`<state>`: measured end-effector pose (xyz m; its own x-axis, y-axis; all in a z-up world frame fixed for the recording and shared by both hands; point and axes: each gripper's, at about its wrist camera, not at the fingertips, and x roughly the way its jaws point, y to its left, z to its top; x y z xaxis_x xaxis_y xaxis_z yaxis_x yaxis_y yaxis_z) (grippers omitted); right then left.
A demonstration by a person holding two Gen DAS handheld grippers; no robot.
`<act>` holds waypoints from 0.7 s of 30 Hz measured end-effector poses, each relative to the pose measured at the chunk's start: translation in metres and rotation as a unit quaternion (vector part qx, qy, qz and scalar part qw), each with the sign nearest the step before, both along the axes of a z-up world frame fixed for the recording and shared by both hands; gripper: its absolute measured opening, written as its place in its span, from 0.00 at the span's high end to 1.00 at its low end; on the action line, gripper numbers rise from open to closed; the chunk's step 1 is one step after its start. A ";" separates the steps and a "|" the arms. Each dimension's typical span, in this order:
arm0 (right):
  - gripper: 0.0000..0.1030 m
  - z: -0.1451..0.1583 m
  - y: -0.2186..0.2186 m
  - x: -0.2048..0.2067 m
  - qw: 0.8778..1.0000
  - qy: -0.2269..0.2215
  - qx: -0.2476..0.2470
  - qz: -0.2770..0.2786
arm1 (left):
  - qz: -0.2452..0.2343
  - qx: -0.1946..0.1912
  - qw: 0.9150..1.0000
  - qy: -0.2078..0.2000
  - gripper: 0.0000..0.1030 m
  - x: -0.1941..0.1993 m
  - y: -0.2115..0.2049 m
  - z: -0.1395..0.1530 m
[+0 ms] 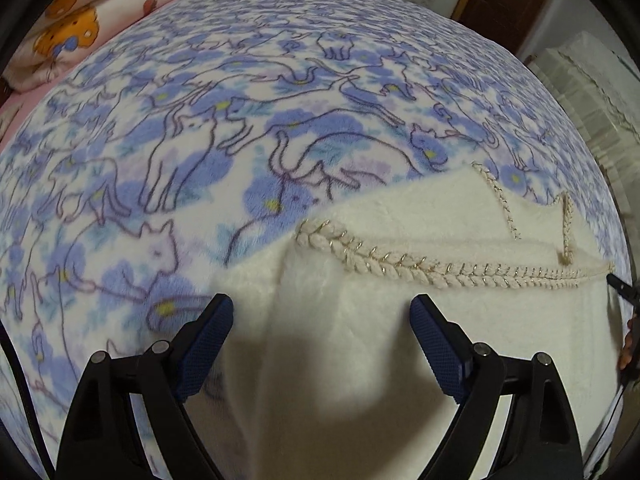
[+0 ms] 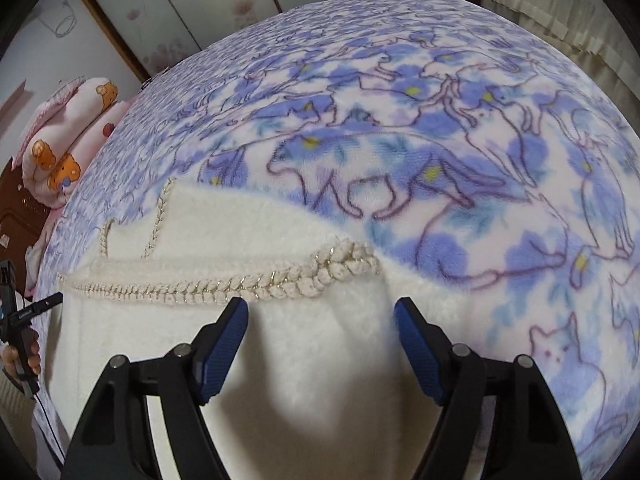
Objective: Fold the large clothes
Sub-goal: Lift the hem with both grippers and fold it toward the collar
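A bed [image 1: 200, 100] fills both views, covered by a fleece blanket [image 2: 440, 140] printed with blue flowers and outlined cats. On the near part of the blanket lies the task's thing, a cream fuzzy garment [image 1: 320, 360], spread flat with a folded edge running across it. A braided cord trim [image 1: 400, 262] with glints of gold thread runs along that fold, and two thinner strips of the same trim rise from it toward the far side. The left gripper [image 1: 322, 312] hangs over the left end of the garment with its jaws wide apart; nothing is clamped between them, and the blue pads [image 1: 206, 348] sit above the cloth at its left edge. The right gripper [image 2: 322, 312] hangs over the right end of the garment, its jaws also well apart and empty, the left pad just near the thick end of the braid. Whether either pad brushes the fabric cannot be told. At the far left of the bed lies folded pink bedding [image 2: 68, 140] with orange bears. Pale panelled walls [image 2: 168, 4] stand beyond the bed, and a ruffled cream cloth [image 1: 592, 92] sits off its right side.
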<state>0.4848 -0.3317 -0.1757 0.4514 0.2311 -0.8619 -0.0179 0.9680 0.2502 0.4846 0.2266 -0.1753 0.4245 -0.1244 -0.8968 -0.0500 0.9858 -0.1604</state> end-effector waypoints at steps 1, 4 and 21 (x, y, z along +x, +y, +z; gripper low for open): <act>0.37 -0.002 0.002 0.002 1.000 -0.001 0.003 0.004 | -0.007 0.003 1.000 -0.004 0.16 0.001 -0.002 0.000; 0.61 -0.006 0.006 0.006 1.000 -0.001 0.006 0.009 | -0.037 -0.013 0.999 -0.010 0.61 0.007 -0.010 -0.003; 0.89 0.081 0.022 -0.037 0.979 -0.171 -0.088 -0.060 | 0.051 0.064 0.988 -0.127 0.94 -0.021 -0.017 0.091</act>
<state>0.4478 -0.3098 -0.0944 0.7358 0.0199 -0.6769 0.0458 0.9958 0.0792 0.4639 0.2096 -0.0844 0.6428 0.0396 -0.7650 -0.1253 0.9907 -0.0540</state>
